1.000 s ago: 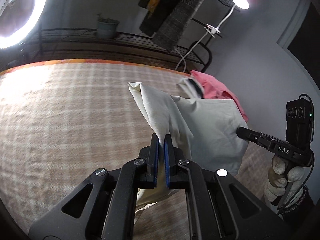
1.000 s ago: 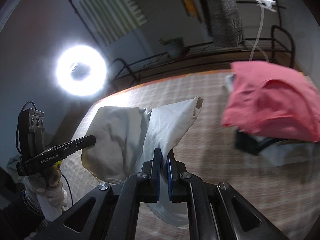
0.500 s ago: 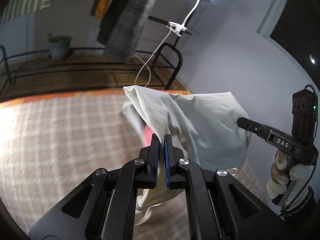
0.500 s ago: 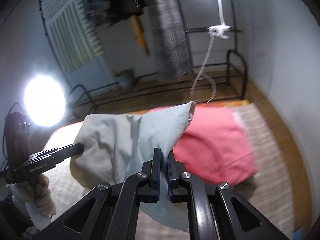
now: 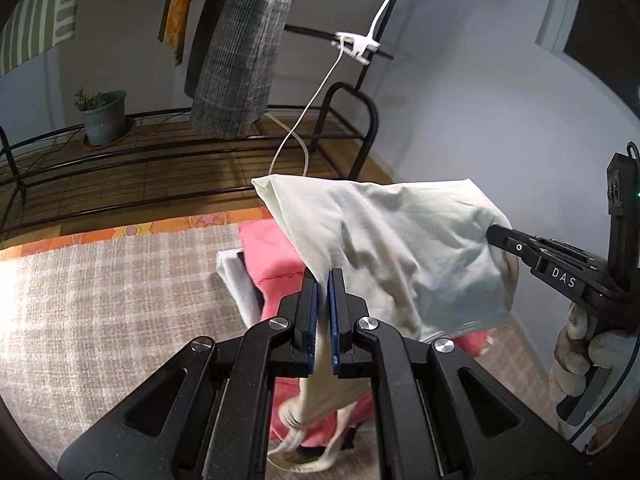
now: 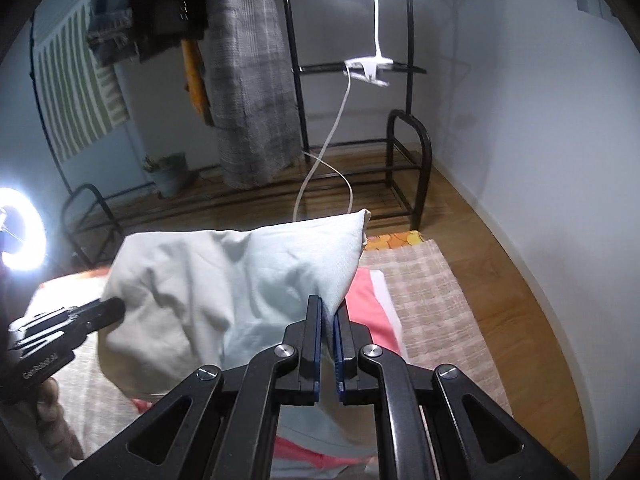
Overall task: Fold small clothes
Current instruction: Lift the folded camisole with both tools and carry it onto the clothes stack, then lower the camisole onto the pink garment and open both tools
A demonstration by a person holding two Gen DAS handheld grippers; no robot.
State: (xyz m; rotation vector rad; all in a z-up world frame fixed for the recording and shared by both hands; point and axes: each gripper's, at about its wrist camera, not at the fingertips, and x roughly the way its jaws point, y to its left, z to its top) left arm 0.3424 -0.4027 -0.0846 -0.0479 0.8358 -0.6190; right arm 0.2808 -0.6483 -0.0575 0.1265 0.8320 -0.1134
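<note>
A pale cream garment hangs in the air, stretched between both grippers. My left gripper is shut on one edge of it. My right gripper is shut on the other edge of the garment. The right gripper also shows at the right of the left wrist view, and the left gripper at the left of the right wrist view. Below the garment lies a stack of folded clothes with a pink one on top, also in the right wrist view.
A beige checked cloth covers the work surface, with an orange patterned border at the far edge. Behind it stand a black metal rack, hanging clothes, a potted plant and a clip lamp. A ring light glows left.
Both grippers have carried the cream garment to the right, over the stack with the pink garment. The cloth stays stretched between them, and both stay shut.
</note>
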